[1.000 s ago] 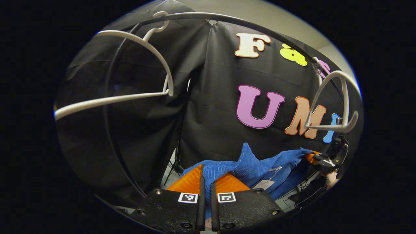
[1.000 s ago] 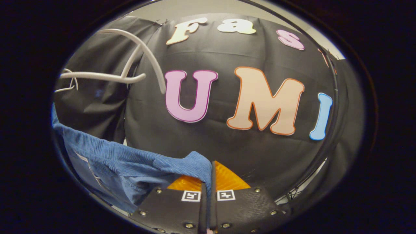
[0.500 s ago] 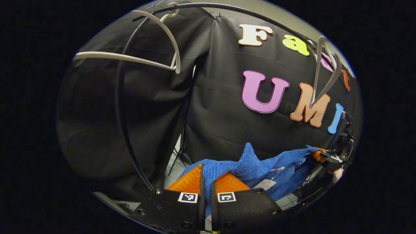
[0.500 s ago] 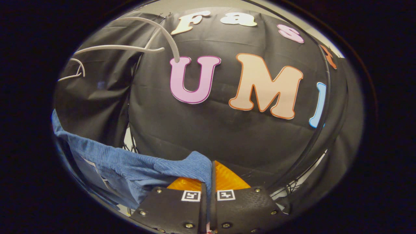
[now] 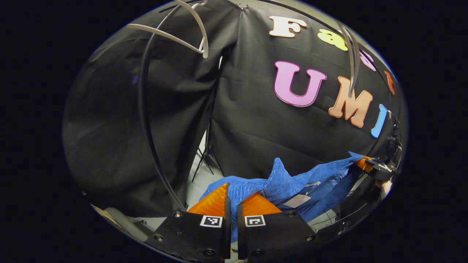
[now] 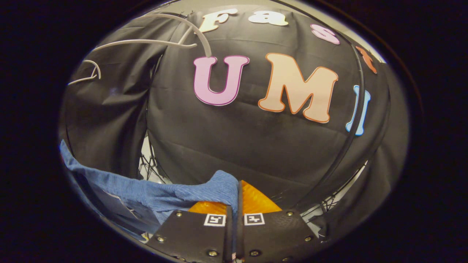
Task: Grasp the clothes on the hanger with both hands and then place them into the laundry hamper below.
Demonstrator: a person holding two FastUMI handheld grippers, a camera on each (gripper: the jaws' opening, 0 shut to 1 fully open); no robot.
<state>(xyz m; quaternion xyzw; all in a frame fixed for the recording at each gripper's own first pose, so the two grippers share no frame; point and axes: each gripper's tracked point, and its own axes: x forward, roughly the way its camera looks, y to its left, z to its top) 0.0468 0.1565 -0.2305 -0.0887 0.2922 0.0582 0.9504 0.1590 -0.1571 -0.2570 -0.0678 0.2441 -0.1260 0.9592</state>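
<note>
While two white hangers (image 5: pixel 175 33) hang bare, both hand-held grippers (image 5: pixel 231 199) pinch one blue garment (image 5: pixel 289 180).

The blue garment (image 5: pixel 292 182) is seen as ribbed, matt cloth. The white hanger (image 5: pixel 172 31) looks smooth plastic; the gripper fingers (image 5: pixel 215 199) are ridged, translucent orange plastic.
</note>
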